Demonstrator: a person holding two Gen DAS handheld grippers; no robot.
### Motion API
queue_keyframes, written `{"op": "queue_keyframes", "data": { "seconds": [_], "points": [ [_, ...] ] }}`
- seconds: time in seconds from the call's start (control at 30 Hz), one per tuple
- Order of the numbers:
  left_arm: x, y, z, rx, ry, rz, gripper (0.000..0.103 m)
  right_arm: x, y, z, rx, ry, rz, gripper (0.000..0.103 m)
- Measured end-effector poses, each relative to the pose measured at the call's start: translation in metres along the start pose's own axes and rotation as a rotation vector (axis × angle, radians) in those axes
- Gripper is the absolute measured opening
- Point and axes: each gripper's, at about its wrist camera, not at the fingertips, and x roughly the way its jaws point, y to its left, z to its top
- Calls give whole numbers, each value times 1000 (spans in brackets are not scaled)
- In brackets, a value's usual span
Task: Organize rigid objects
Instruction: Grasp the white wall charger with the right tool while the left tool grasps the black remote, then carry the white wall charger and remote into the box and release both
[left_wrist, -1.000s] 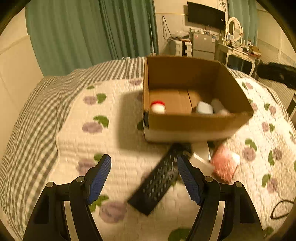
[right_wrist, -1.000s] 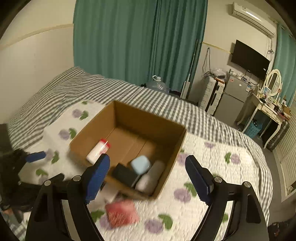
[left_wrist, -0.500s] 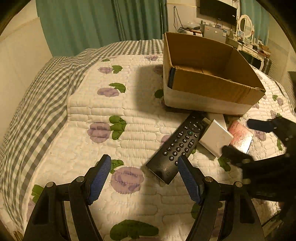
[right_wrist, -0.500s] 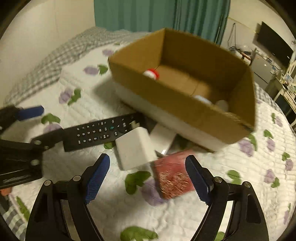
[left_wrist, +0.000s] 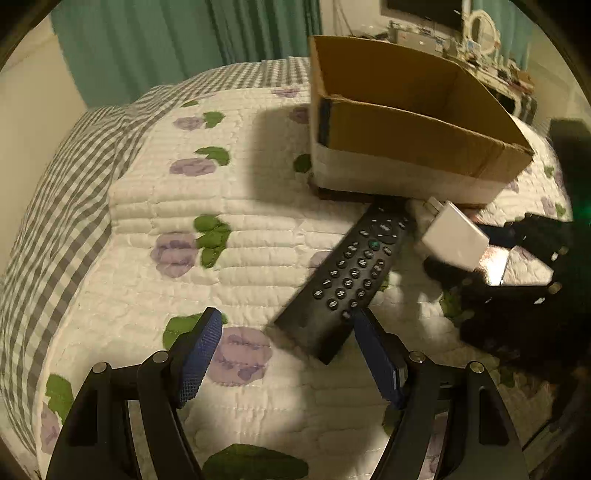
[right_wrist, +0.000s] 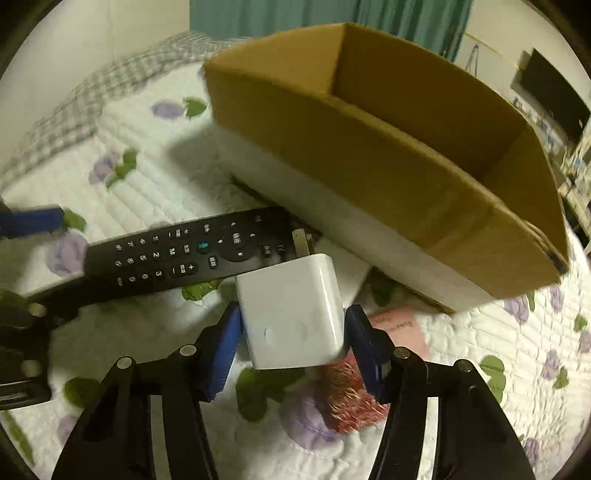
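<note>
A black remote control (left_wrist: 343, 280) lies on the floral quilt in front of a cardboard box (left_wrist: 406, 122); it also shows in the right wrist view (right_wrist: 184, 254). My left gripper (left_wrist: 284, 354) is open, its fingers just short of the remote's near end. A white charger block (right_wrist: 295, 314) sits between the blue pads of my right gripper (right_wrist: 291, 343), which has closed in against its sides. The charger also shows in the left wrist view (left_wrist: 454, 236). A pink packet (right_wrist: 362, 384) lies under the right gripper. The box's contents are hidden.
The cardboard box (right_wrist: 388, 147) stands close behind the objects on the bed. A grey checked blanket (left_wrist: 66, 184) covers the bed's left side. Green curtains (left_wrist: 166, 44) hang behind, with furniture and a TV at the far right.
Both grippers have come down and forward. The left one has neared the remote's end. The right gripper has narrowed from wide open until its pads meet the white charger.
</note>
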Motion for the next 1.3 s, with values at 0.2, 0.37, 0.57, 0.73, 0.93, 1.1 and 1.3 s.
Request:
{"op": "queue_keyframes", "data": {
  "seconds": [0.2, 0.37, 0.57, 0.73, 0.93, 1.1, 1.3],
  "points": [
    [15, -31, 14, 181, 40, -17, 77, -36, -30, -3, 55, -84, 16, 52],
    [40, -46, 31, 234, 58, 2, 77, -44, -47, -15, 106, -99, 48, 52],
    [59, -51, 35, 232, 60, 7, 76, -42, -53, -16, 126, -119, 88, 52],
    [47, -55, 28, 240, 46, -18, 51, -39, -55, -15, 142, -114, 112, 52],
    [27, -57, 19, 186, 41, -46, 43, -37, -55, -20, 159, -78, 135, 54],
    [3, -56, 12, 124, 20, -80, 43, -40, -54, -20, 175, -87, 119, 52],
    [-25, -60, 10, 88, -7, -109, 43, -77, -51, -22, 179, -146, 89, 51]
  ]
}}
